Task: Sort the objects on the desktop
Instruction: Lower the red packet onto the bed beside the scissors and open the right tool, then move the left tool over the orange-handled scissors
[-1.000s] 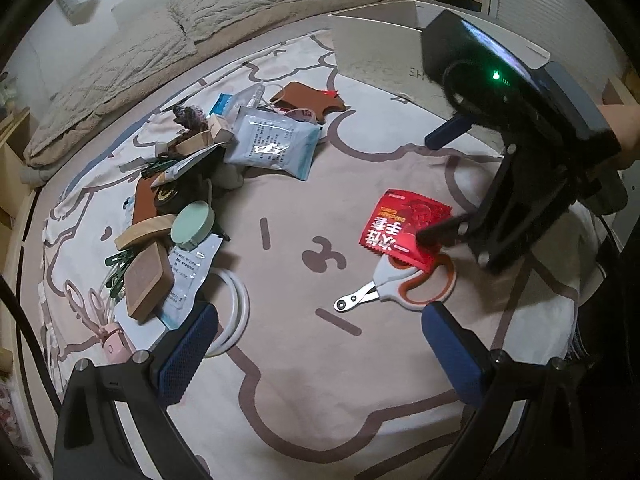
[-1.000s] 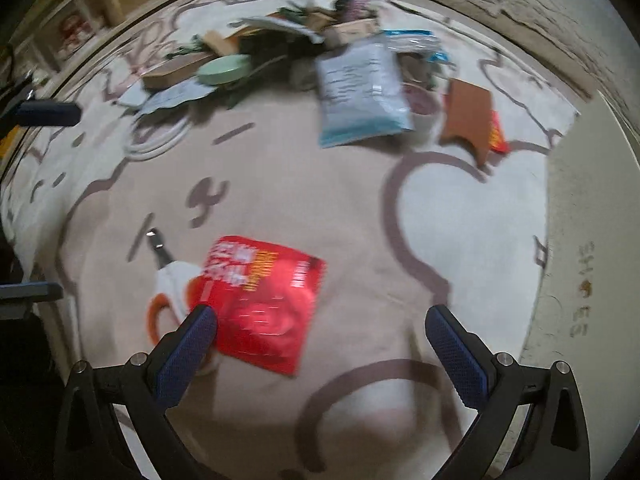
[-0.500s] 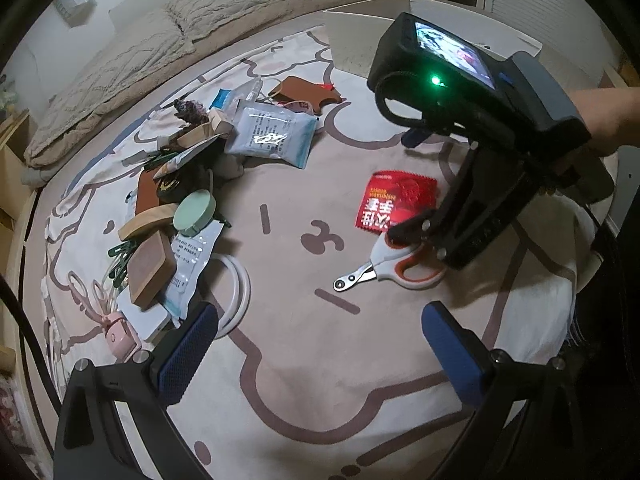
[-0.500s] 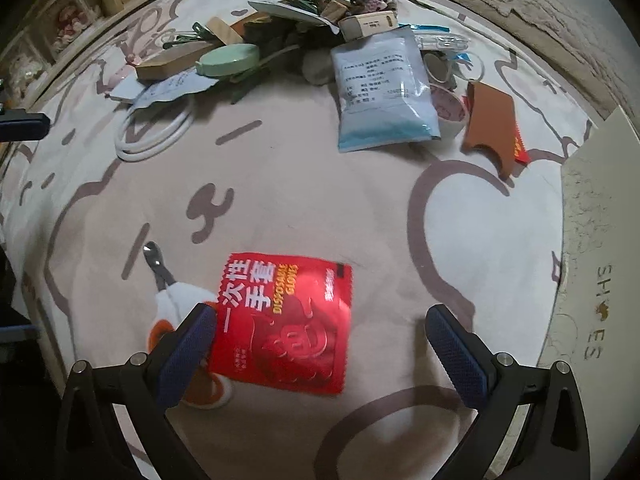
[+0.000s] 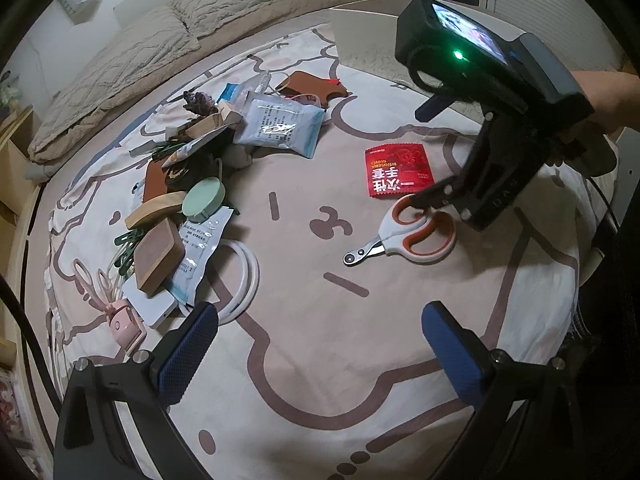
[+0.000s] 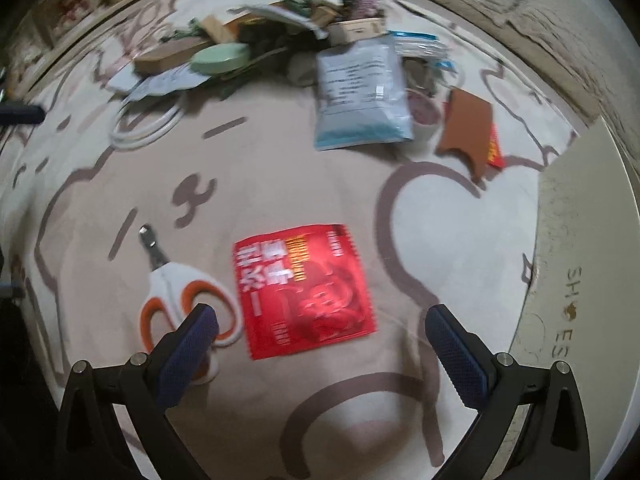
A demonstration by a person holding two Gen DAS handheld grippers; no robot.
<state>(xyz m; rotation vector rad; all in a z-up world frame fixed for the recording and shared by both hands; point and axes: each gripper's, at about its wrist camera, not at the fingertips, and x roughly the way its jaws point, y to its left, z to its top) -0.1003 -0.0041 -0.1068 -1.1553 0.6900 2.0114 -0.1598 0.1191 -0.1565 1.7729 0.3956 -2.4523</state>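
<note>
Right gripper (image 6: pixel 320 344) wide open, nothing between the pads, hovering low over the red packet (image 6: pixel 306 292); it has pulled back a bit over the last second, so the packet now sits fully between the fingers' line of sight rather than tucked under the left finger. Packet lies flat on the bear-print blanket (image 6: pixel 280 184), just beside the nail clippers (image 6: pixel 180 300) at its 9 o'clock, edges touching or nearly, cannot tell which. In the left wrist view the right gripper (image 5: pixel 436 192) hangs over the clippers (image 5: pixel 404 236), with the packet (image 5: pixel 398 170) at their 12 o'clock, now uncovered where it was partly hidden before. Left gripper (image 5: pixel 320 348) also wide open and empty, parked at 6 o'clock, well apart from everything. Clutter pile (image 5: pixel 180 200) sits at 9 to 10 o'clock, pale blue pouch (image 5: pixel 280 128) at 11, brown sleeve (image 5: pixel 312 86) at 12, white shoebox (image 6: pixel 580 260) at 3 o'clock in the right view. Right view is motion-blurred, so the gripper is moving. Judgement: sorting barely begun, pile untouched; packet looks like the next pick, thin and flat, likely tricky to pinch off soft fabric.
</note>
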